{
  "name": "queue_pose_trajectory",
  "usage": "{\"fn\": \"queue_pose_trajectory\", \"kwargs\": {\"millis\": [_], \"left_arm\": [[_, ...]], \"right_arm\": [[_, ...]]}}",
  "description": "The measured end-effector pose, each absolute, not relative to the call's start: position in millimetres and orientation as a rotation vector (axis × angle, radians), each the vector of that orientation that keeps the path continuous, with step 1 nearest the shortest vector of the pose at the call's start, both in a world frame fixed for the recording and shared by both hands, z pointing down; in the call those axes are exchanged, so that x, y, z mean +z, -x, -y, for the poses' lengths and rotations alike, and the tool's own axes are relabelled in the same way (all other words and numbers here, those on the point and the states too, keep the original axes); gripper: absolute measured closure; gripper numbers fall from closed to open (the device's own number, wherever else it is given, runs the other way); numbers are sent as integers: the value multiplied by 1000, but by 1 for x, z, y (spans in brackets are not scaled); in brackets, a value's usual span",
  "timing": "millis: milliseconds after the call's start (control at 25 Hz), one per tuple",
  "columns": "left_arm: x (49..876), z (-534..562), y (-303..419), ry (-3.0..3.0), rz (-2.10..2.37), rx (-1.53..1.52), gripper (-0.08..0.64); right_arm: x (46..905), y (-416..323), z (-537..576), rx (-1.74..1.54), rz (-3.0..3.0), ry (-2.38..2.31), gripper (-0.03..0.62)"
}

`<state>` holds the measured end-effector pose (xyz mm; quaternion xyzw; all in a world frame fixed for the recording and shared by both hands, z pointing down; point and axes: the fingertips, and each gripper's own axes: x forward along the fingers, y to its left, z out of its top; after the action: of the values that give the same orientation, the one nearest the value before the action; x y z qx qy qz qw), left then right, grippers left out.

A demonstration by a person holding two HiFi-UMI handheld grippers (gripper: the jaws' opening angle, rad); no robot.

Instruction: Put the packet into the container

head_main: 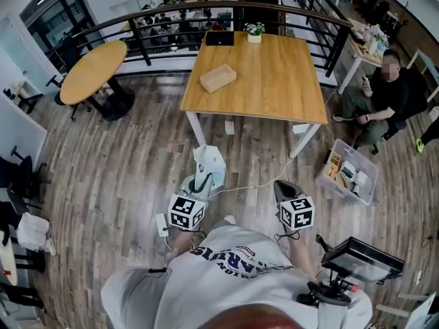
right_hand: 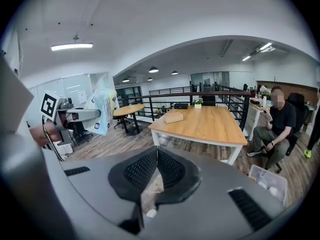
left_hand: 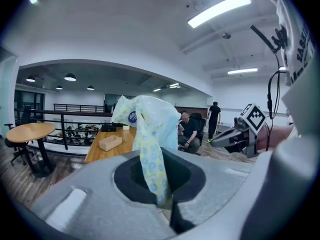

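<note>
A pale, soft packet (head_main: 210,163) with a light printed pattern stands up out of my left gripper (head_main: 199,184), which is shut on its lower end. In the left gripper view the packet (left_hand: 149,134) rises from between the closed jaws of that gripper (left_hand: 163,198). The container, an open tan cardboard box (head_main: 218,78), sits on the wooden table (head_main: 274,81) well ahead of both grippers. My right gripper (head_main: 285,188) is held at the same height to the right, shut with nothing in it. Its jaws meet in the right gripper view (right_hand: 156,155), where the box (right_hand: 173,117) shows too.
A small potted plant (head_main: 254,31) and a black device (head_main: 219,38) stand at the table's far edge. A round table (head_main: 96,67) is at the left. A clear bin (head_main: 346,172) with items sits on the floor at the right, near a seated person (head_main: 384,94).
</note>
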<state>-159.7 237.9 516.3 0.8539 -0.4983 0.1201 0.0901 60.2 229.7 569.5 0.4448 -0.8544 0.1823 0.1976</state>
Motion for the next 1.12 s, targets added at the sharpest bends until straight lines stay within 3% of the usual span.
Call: {"fn": "queue_pose_trajectory", "kwargs": {"millis": [520, 1120], "left_arm": [[536, -164, 172, -2670, 1277, 329, 554], [540, -106, 229, -2444, 1553, 317, 554]], "right_arm": [[592, -50, -188, 657, 2245, -1399, 583], [604, -5, -67, 625, 2347, -1160, 583]]}}
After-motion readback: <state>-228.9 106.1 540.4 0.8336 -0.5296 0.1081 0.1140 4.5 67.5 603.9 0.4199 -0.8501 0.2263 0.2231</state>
